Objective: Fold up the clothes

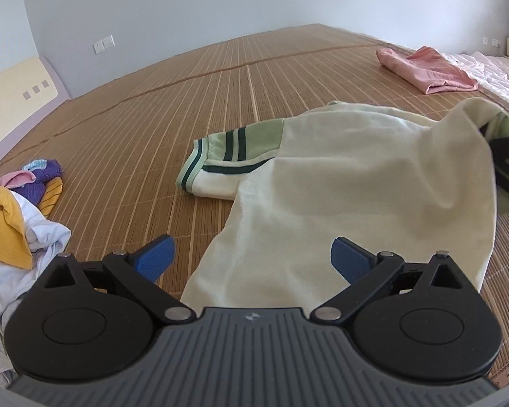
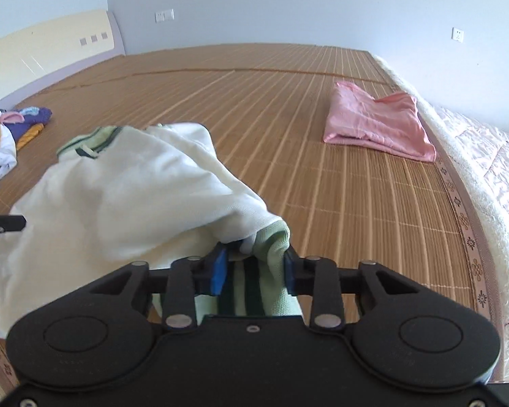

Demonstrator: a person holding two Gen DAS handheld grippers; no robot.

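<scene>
Fold clothes: one garment done, one in hand, a pile left.

On the bed mat [image 1: 220, 108], the folded pink garment [image 2: 376, 122] lies near the right edge; the unfolded pile [image 1: 13, 224] waits at the left edge. The cream shirt [image 1: 349, 186] lies mid-mat, unfolded. My right gripper [image 2: 254, 273] has its jaws narrowed onto the green striped sleeve [image 2: 271, 281], lifting it. My left gripper [image 1: 252, 261] hovers over the shirt's near hem, jaws wide, holding nothing.
</scene>
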